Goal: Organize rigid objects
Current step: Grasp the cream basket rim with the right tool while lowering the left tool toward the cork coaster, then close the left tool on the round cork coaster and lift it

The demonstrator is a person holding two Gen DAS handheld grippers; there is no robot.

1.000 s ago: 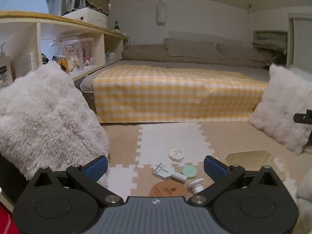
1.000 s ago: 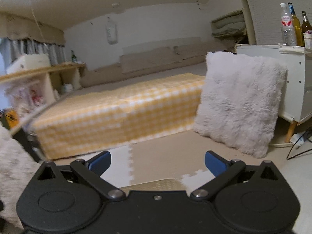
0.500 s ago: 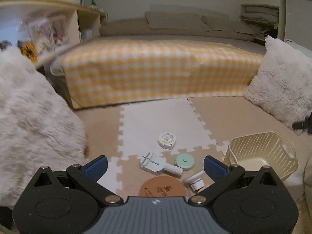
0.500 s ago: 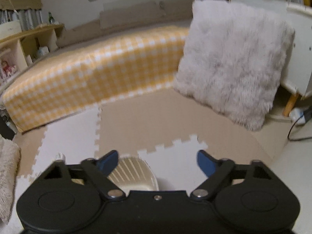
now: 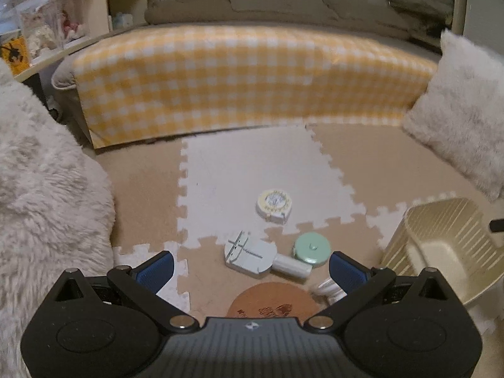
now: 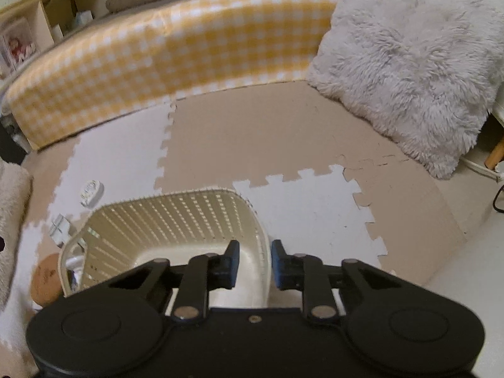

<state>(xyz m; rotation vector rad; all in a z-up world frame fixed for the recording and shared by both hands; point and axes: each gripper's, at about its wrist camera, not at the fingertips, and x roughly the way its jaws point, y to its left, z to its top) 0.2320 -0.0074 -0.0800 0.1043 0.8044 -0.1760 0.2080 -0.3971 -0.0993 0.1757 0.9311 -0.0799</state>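
Basket (image 6: 176, 220): empty, on floor mat, small items (image 5: 252, 252) beside. Right gripper (image 6: 254, 264) just closing, clamped on rim. Left gripper (image 5: 250, 267) apart, above items. Step: steadying basket; next, pick first item.

- The bed cover (image 5: 252, 78) is checked in yellow and white.
- The floor mat (image 6: 283, 132) is a jigsaw of beige and white foam tiles.
- The basket (image 6: 176, 217) is cream, its walls ribbed with narrow slots.
- The round tape case (image 5: 273, 205) is white with a pale yellow label.
- The small disc (image 5: 312, 248) is mint green.
- The flat round coaster (image 5: 271, 299) is orange-brown with dark red print.
- The cushion (image 6: 409, 63) is shaggy off-white.
- The left gripper (image 5: 250, 267) is black with blue pads; so is the right gripper (image 6: 255, 263).
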